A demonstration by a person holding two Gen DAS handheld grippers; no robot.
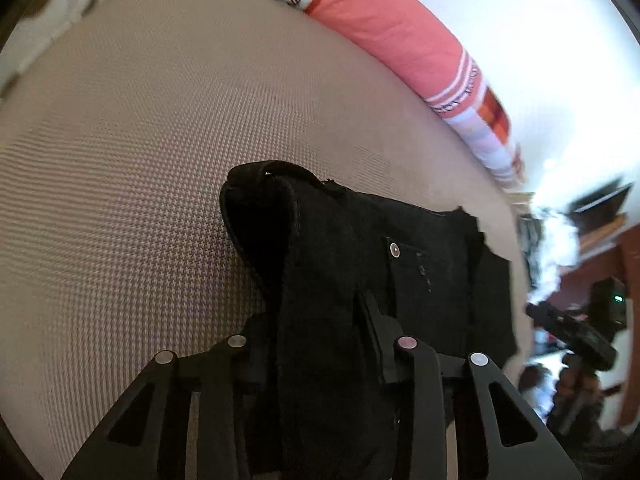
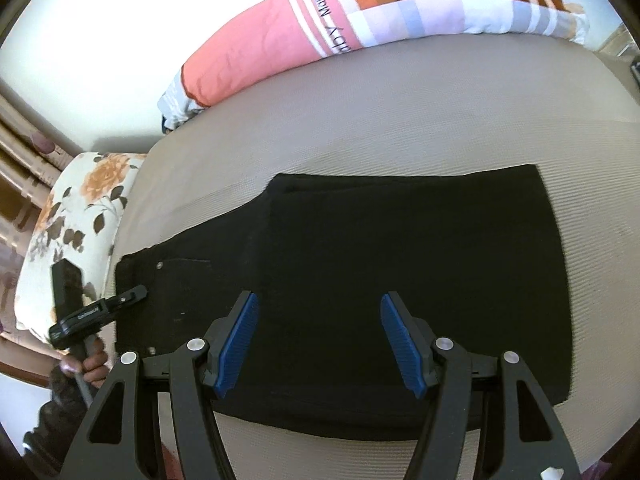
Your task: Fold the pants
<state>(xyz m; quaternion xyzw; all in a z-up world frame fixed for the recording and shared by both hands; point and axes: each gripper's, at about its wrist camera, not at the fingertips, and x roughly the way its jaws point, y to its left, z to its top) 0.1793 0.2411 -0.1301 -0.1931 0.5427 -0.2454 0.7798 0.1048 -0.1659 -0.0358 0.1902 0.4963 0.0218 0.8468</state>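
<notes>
From the left wrist view, the black pants (image 1: 360, 280) lay on the beige textured mattress (image 1: 140, 160), and a thick bunch of their waist end rose up between the fingers of the left gripper (image 1: 320, 360). The jaws stood pinched on that bunch, with cloth filling the gap and covering the pads. A metal rivet (image 1: 395, 249) beside a pocket marked this as the waistband end. Beyond the mattress lay a pink striped bolster (image 1: 400, 40). At the right edge the other tool showed dimly — too blurred to read.

From the right wrist view, the right gripper (image 2: 318, 340) hovered over the pants (image 2: 400, 280) with its blue pads (image 2: 236, 348) set wide apart and holding nothing; whether its tips touched the cloth could not be told. The pants lay flat near the front edge of the mattress (image 2: 360, 120). A doubled layer already covered the middle and right part in a tidy block, and the waist section with its rivet (image 2: 159, 265) projected to the left, uncovered. The left gripper (image 2: 132, 294) met that end at its left edge, a hand (image 2: 94, 360) on its handle. A floral pillow (image 2: 80, 208) sat at the far left, the pink striped bolster (image 2: 280, 40) along the back.

Judgement — at least one fold appeared done. The waist section remained to be brought over the block, and the left tool's grip suggested that fold was in hand. Smoothing would likely remain.
</notes>
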